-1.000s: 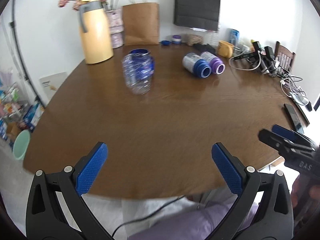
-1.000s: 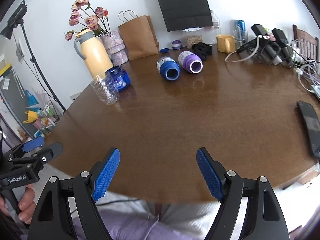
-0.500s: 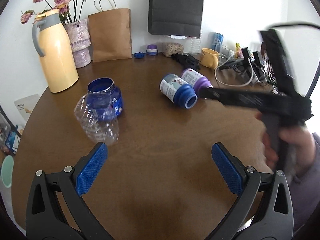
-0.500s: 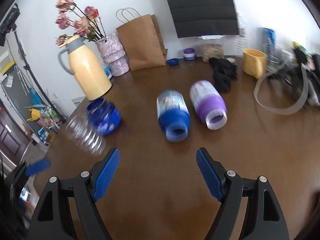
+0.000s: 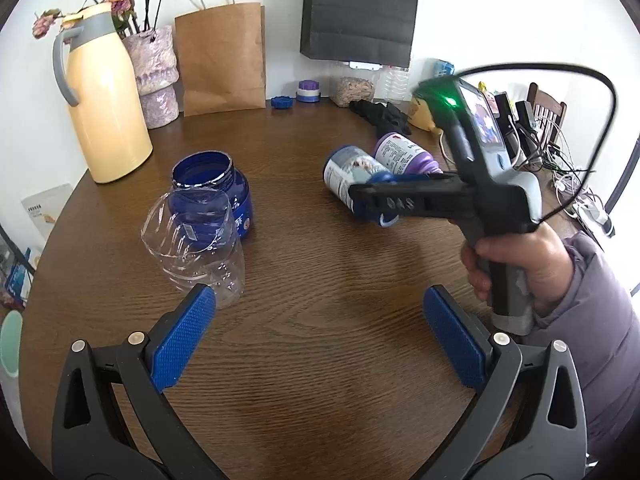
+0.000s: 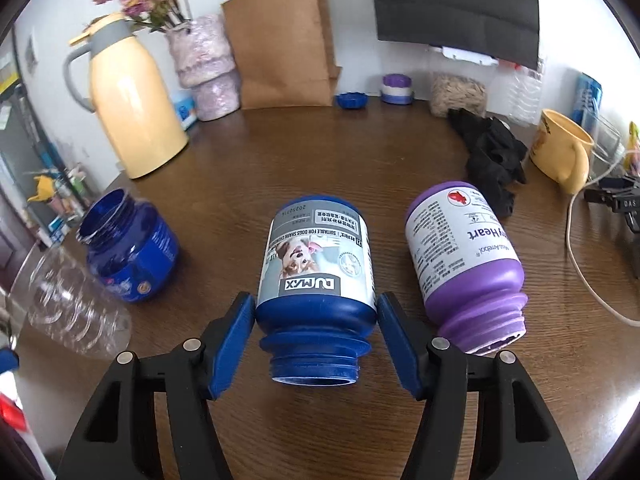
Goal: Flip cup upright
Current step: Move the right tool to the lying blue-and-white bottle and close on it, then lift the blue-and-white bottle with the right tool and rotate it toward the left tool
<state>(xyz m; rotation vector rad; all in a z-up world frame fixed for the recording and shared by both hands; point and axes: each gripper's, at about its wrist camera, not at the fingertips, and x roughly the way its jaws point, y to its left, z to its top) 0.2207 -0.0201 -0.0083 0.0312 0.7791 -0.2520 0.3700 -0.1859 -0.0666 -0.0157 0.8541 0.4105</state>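
A blue jar with a dog label (image 6: 316,280) lies on its side on the brown table (image 6: 320,160), open mouth toward the right wrist camera. My right gripper (image 6: 316,334) is open, its blue pads on either side of the jar's shoulder, close to it. A purple jar (image 6: 464,260) lies on its side just to the right. In the left wrist view the right gripper (image 5: 372,204) reaches over the blue jar (image 5: 348,176). My left gripper (image 5: 320,336) is open and empty above the table's near part.
An upright dark blue jar (image 5: 212,188) and a clear plastic bottle piece (image 5: 196,240) stand at left. A yellow thermos (image 5: 104,96), flower vase (image 5: 154,76), paper bag (image 5: 220,56), black cloth (image 6: 492,156), yellow mug (image 6: 560,152) and cables (image 5: 560,168) line the far edge.
My right gripper has moved forward to the lying blue jar, so its pads now flank the jar. My left gripper has advanced over the table, still open.
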